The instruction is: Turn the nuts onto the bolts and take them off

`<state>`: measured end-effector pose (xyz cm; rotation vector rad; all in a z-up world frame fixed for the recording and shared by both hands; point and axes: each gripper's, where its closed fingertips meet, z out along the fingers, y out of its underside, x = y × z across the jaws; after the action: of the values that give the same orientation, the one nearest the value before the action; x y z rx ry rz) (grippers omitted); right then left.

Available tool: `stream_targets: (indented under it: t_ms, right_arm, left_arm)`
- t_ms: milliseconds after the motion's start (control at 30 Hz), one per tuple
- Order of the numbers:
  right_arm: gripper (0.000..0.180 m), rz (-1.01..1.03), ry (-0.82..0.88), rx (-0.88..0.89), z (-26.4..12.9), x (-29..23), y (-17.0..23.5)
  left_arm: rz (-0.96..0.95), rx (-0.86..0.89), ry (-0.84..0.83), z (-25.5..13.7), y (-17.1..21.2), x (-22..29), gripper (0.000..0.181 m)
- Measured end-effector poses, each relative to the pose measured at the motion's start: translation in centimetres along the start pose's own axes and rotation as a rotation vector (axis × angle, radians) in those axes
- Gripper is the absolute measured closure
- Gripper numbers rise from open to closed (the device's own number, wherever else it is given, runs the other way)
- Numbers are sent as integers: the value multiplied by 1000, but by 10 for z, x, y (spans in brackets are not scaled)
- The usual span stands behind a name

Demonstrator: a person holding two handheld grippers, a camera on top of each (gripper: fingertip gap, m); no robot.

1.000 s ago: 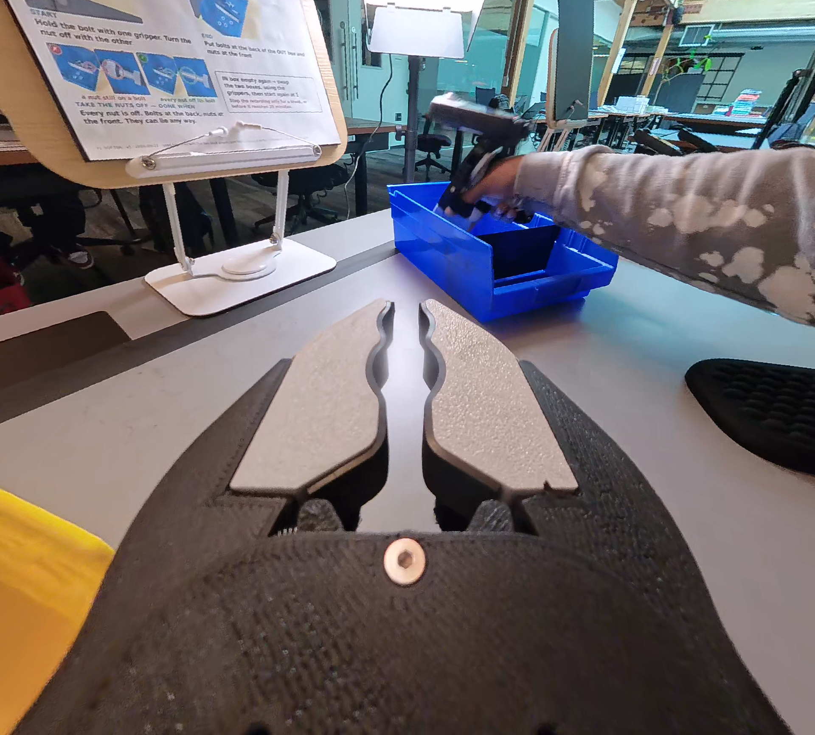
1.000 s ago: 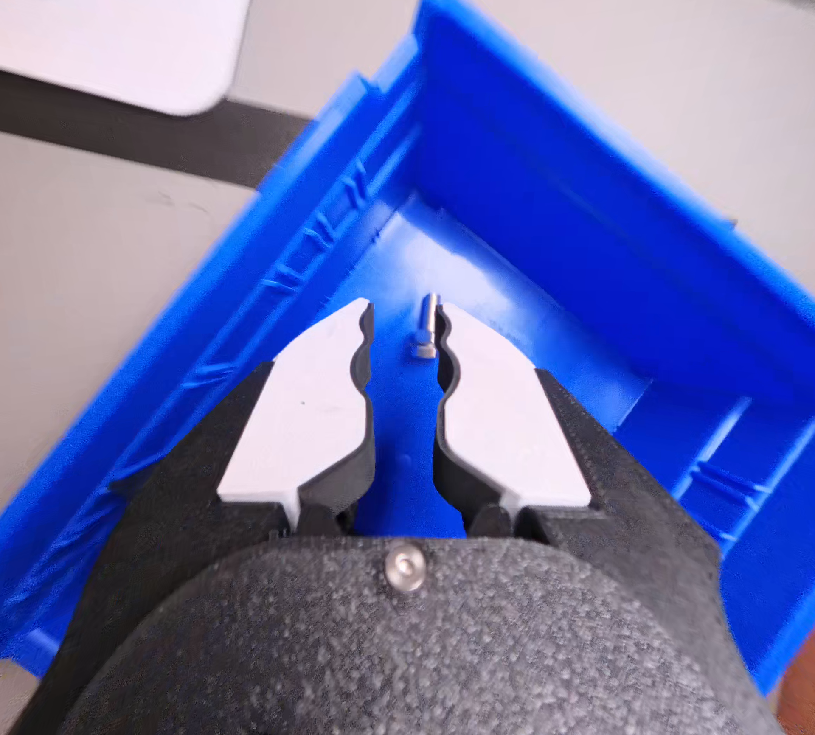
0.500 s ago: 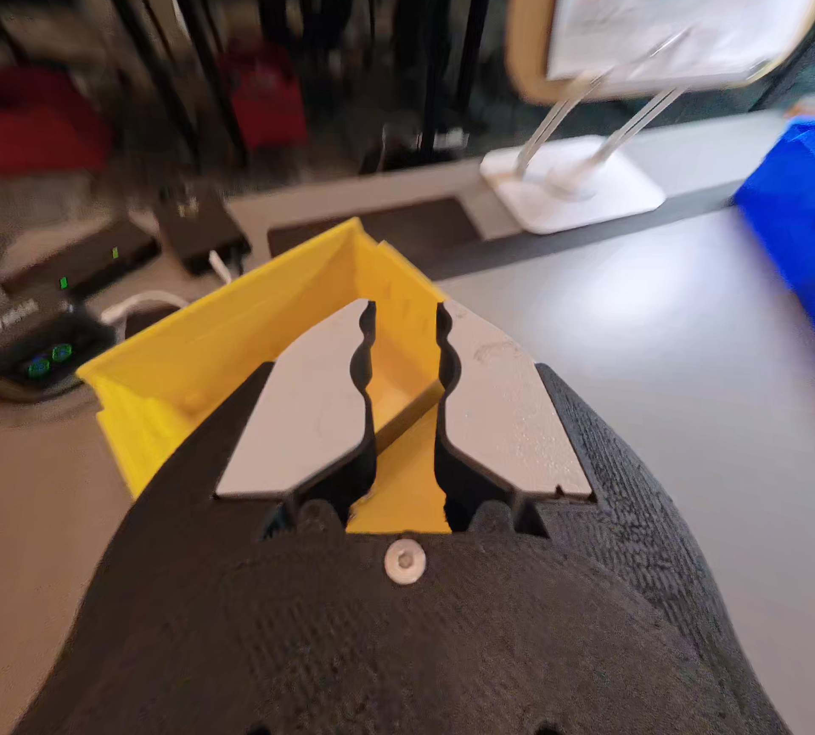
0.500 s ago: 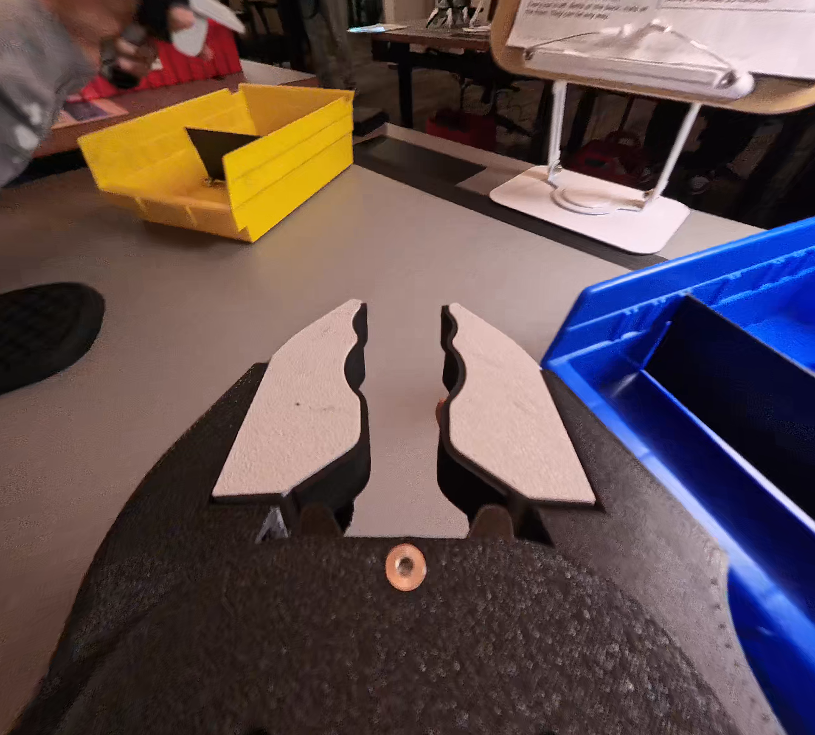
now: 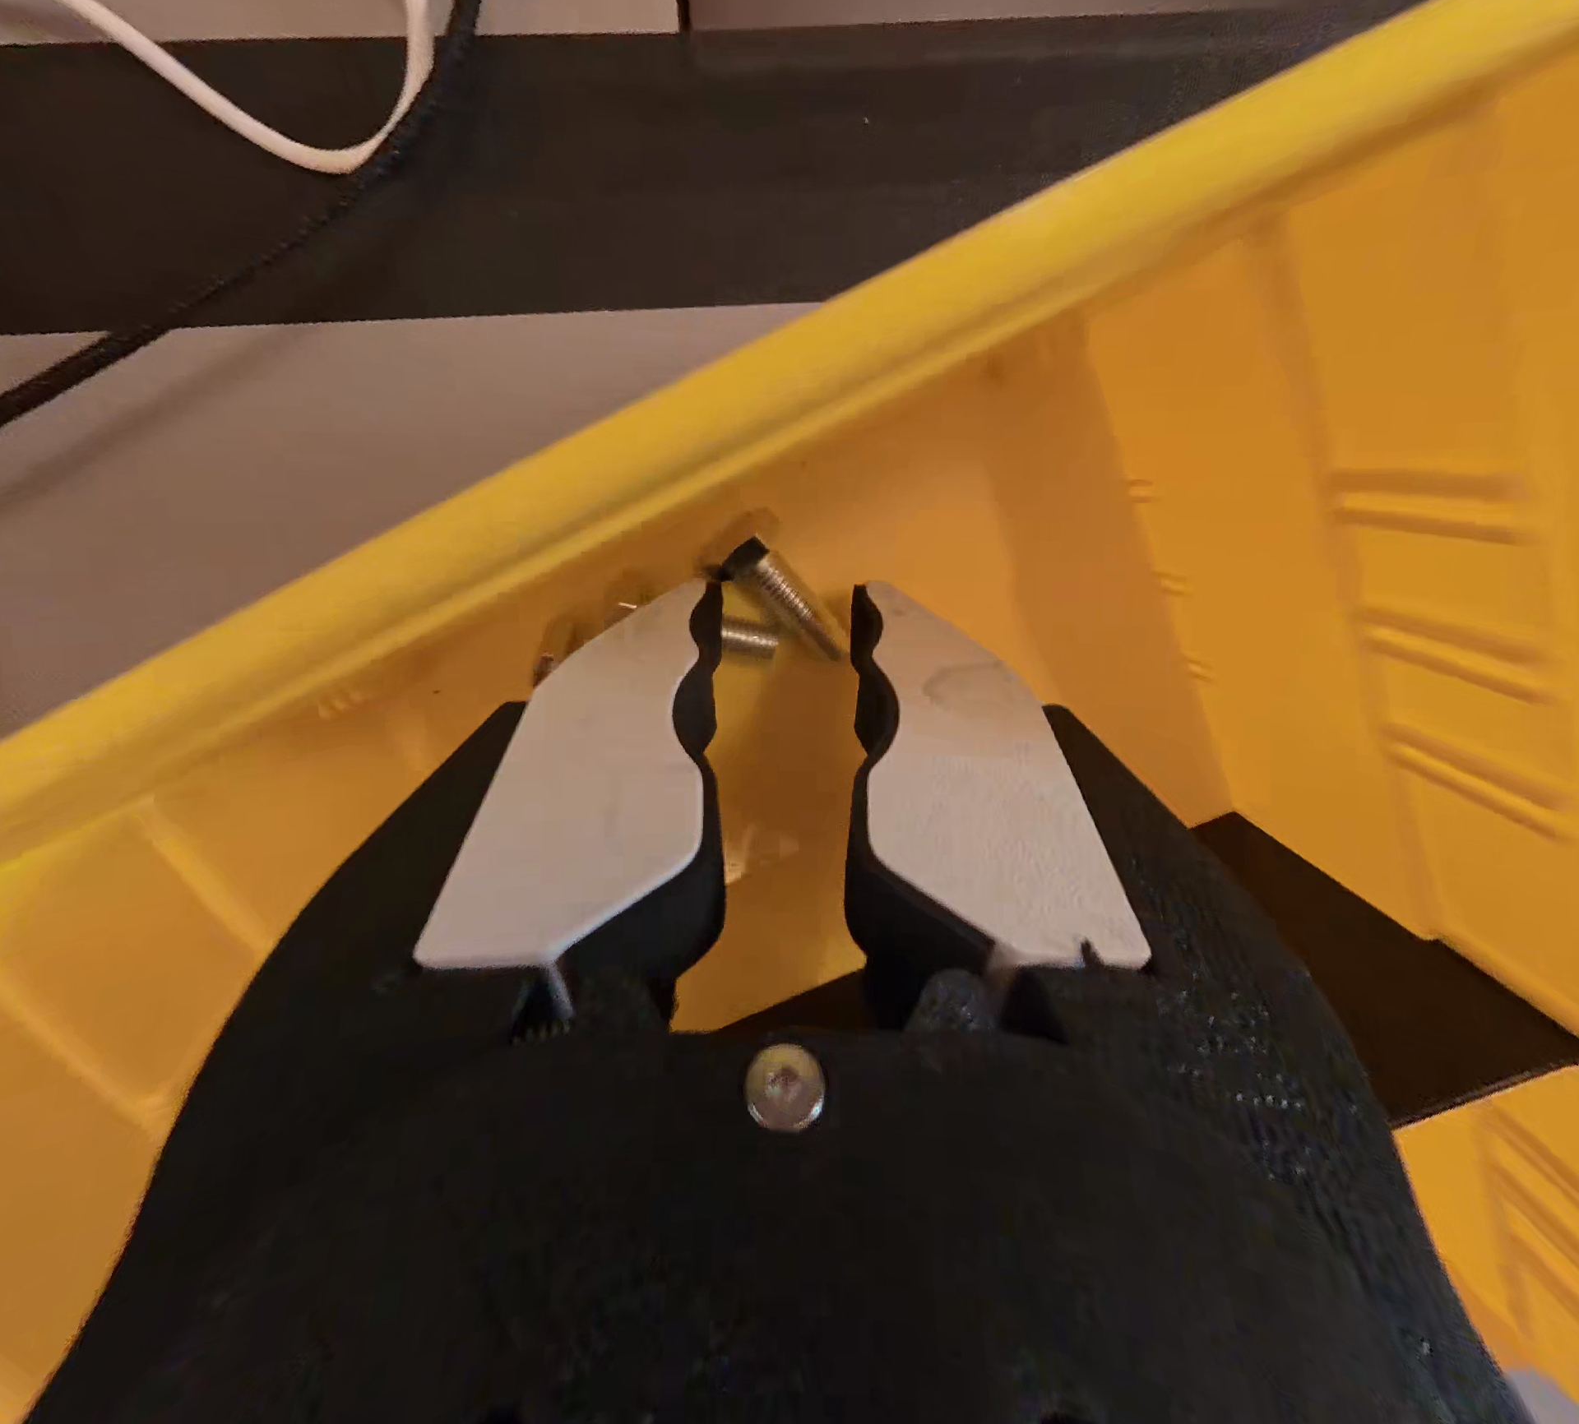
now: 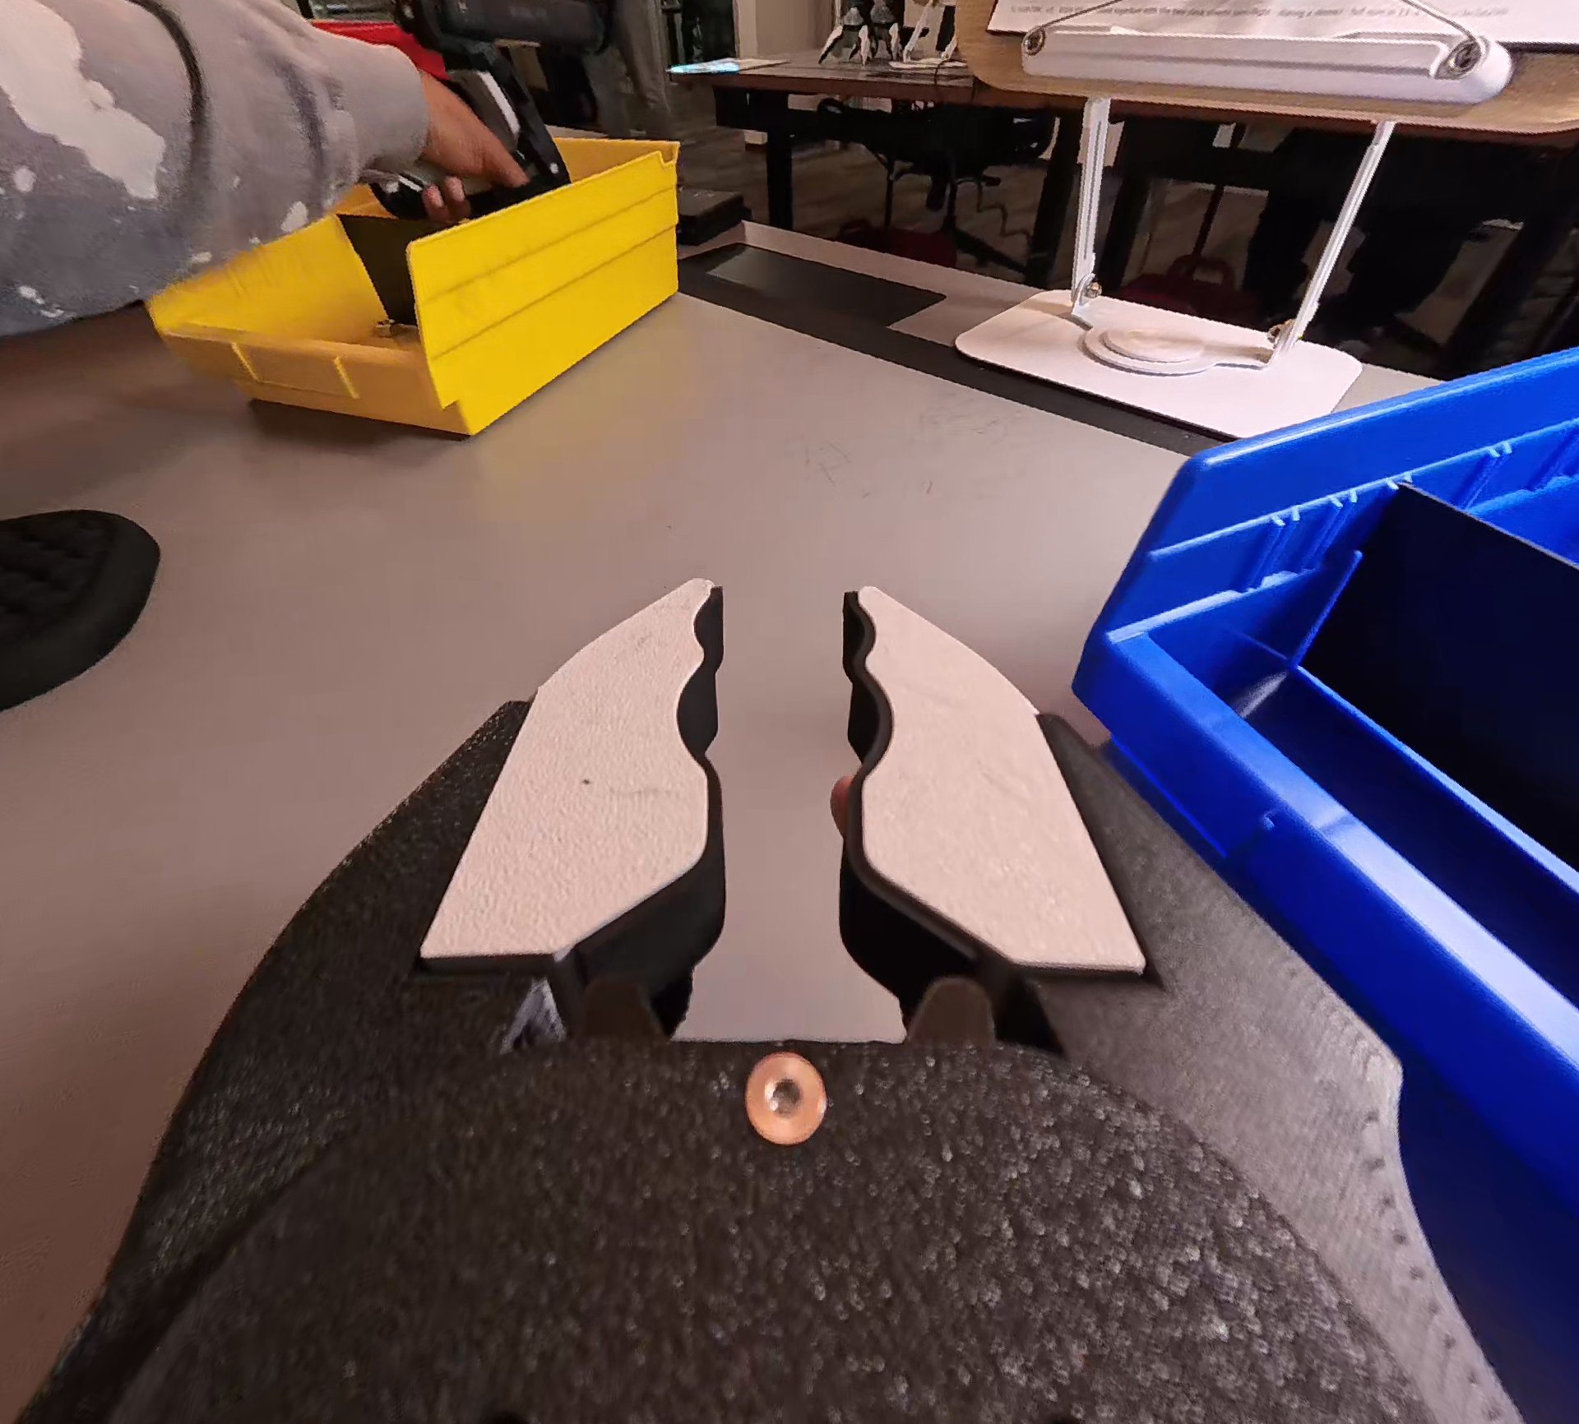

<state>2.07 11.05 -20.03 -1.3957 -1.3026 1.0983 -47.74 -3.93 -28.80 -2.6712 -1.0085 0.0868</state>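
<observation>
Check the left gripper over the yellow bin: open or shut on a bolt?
Open. The left gripper shows a clear gap between its fingers; the bolts lie in the yellow bin's corner at its tips, ungripped.

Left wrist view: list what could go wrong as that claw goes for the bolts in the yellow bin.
1. Two silver threaded bolts lie crossed in the corner of the yellow plastic bin; the open left claw may pinch both or push them away.
2. Its left fingertip sits close to the bin wall, so closing could jam against it.
3. The right claw hangs open and empty, far from helping.
</observation>
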Motion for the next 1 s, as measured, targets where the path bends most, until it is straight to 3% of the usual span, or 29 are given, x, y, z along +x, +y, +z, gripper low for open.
stream_targets:
  t_ms: [33, 333, 467, 567, 667, 767, 1000]
  right_arm:
    - [153, 5, -2, 1, 0, 0, 0]
    - [154, 3, 7, 5, -1, 2, 0]
    - [155, -23, 16, 20, -3, 6, -2]
    - [155, -93, -8, 38, -1, 4, -7]
    - [154, -244, -46, 31, 8, -5, -10]
    - [153, -431, -78, 45, 19, -20, -18]
    - [150, -1057, -7, 64, 44, -66, -30]
  left_arm:
    - [-6, -6, 1, 1, 0, 0, 153]
    - [169, -33, -76, 6, -4, 4, 170]
    - [312, 58, -25, -35, -16, 26, 170]
    - [453, 115, 102, -87, -10, 71, 170]
    - [635, 133, 227, -137, 18, 137, 170]
    - [810, 75, 369, -163, 67, 211, 170]
    - [1036, -164, 576, -145, 181, 335, 170]
